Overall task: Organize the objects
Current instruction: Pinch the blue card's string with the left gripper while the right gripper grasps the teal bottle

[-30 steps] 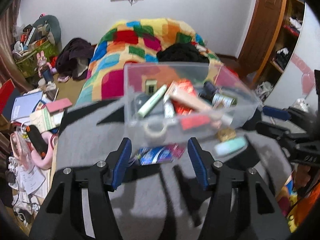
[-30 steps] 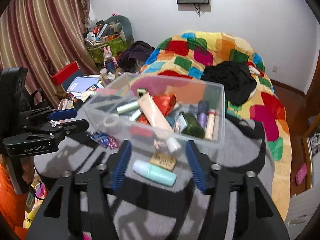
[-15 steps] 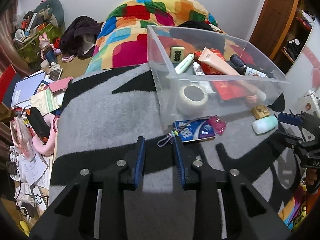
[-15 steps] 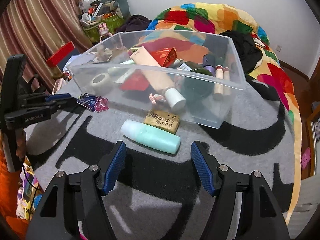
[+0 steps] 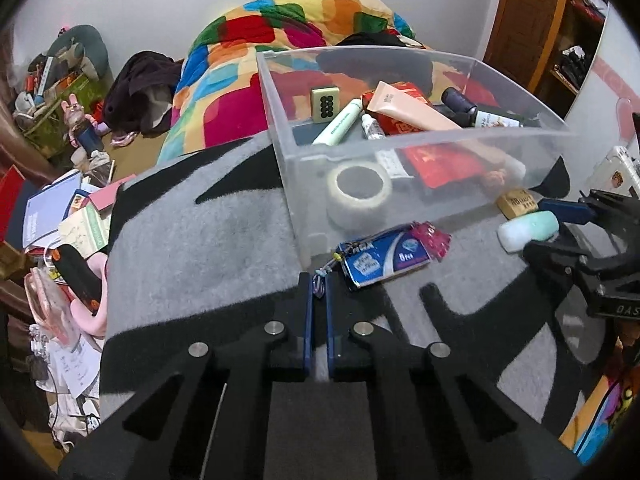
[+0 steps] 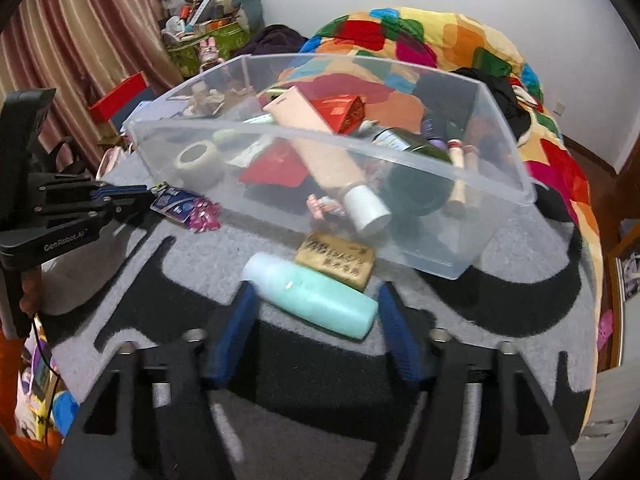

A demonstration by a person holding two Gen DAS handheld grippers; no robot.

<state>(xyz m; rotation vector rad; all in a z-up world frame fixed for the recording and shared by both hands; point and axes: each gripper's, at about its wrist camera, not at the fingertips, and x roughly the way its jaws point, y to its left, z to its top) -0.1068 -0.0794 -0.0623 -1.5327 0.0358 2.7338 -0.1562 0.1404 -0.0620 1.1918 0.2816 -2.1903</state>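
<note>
While your left gripper (image 5: pixel 319 286) pinched the cord loop (image 5: pixel 319 280) of the blue card pouch (image 5: pixel 384 257) beside the clear bin (image 5: pixel 400 172), your right gripper (image 6: pixel 316 300) had just been narrowing around the mint bottle (image 6: pixel 312 294) on the grey blanket (image 6: pixel 500 320), pads apparently not yet pressing.
</note>
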